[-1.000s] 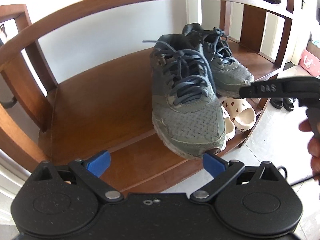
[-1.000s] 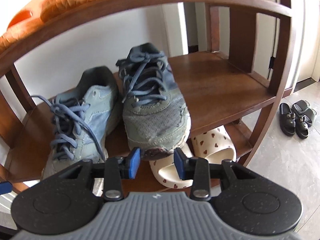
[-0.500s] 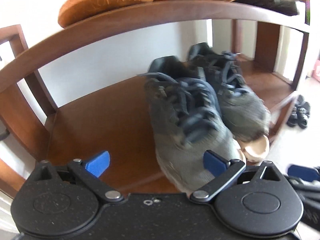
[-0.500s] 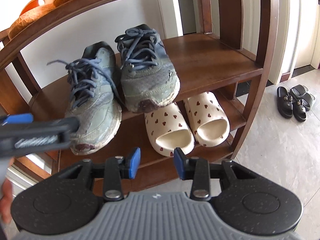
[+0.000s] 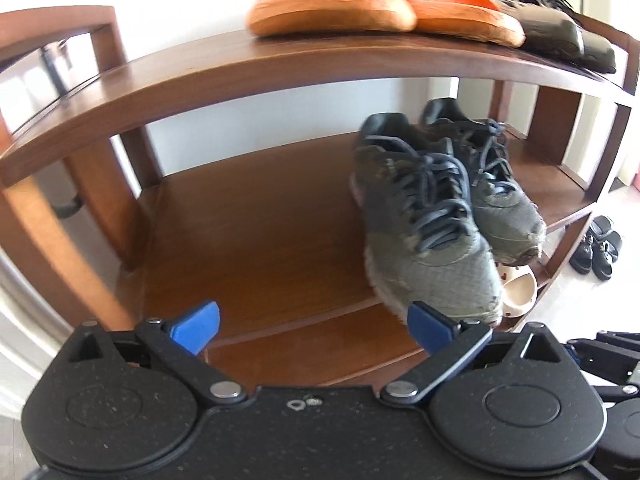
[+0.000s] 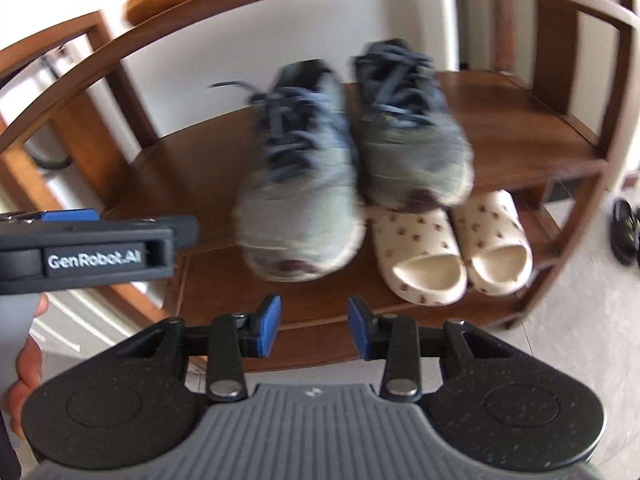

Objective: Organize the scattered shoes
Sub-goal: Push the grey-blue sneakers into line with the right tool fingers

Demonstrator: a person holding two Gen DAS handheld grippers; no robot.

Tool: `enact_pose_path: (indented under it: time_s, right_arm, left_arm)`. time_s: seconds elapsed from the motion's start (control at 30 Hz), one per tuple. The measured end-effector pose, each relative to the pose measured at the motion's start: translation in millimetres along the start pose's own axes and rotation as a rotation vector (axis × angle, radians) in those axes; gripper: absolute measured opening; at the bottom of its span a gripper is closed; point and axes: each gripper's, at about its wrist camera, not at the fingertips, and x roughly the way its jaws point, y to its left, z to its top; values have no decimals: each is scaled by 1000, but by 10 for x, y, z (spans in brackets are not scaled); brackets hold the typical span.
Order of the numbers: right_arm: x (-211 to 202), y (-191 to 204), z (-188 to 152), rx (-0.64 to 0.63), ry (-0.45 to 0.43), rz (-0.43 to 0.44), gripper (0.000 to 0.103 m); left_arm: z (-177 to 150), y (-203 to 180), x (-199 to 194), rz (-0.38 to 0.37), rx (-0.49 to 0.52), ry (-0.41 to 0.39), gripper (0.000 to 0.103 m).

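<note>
Two worn grey-green sneakers with dark blue laces stand side by side on the middle shelf of a wooden rack [image 5: 256, 240], toes toward me. The left sneaker [image 5: 428, 240] [image 6: 304, 192] sticks out over the shelf's front edge more than the right sneaker [image 5: 496, 196] [image 6: 408, 136]. My left gripper [image 5: 314, 326] is open wide, holds nothing, and sits back from the left sneaker's toe. My right gripper [image 6: 314, 328] is open with a narrower gap, empty, in front of the rack below the sneakers. The right wrist view is blurred.
Orange slippers [image 5: 332, 4] and a black shoe [image 5: 560, 32] sit on the top shelf. Cream heart-print slippers [image 6: 420, 256] rest on the bottom shelf. Black sandals [image 5: 598, 248] lie on the floor at right. The left gripper's body [image 6: 92, 248] and a hand [image 6: 28, 360] show at left.
Both grippers have drawn back from the sneakers' toes. The left view has risen and now shows the top shelf's orange slippers. The left gripper has come into the right view's left side.
</note>
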Motion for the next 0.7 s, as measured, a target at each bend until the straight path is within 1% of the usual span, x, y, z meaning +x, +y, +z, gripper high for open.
enact_pose_path:
  time_s: [0.07,0.27,0.4,0.7]
  right_arm:
    - [42,68,35,0,2,18,42]
    - [87,137,102,-7,-7,24,44]
    - [118,137,143,-4,-10,26,44]
    - [318,50,367,1,-36,1,44]
  left_arm:
    - [12,50,-11,12,-7,-7,102]
    - [9,166,-29,26,-33,-12,102]
    - [-1,171,-50,26,-41,-9,102]
    - [41,229,-14,34,-70,-17,103]
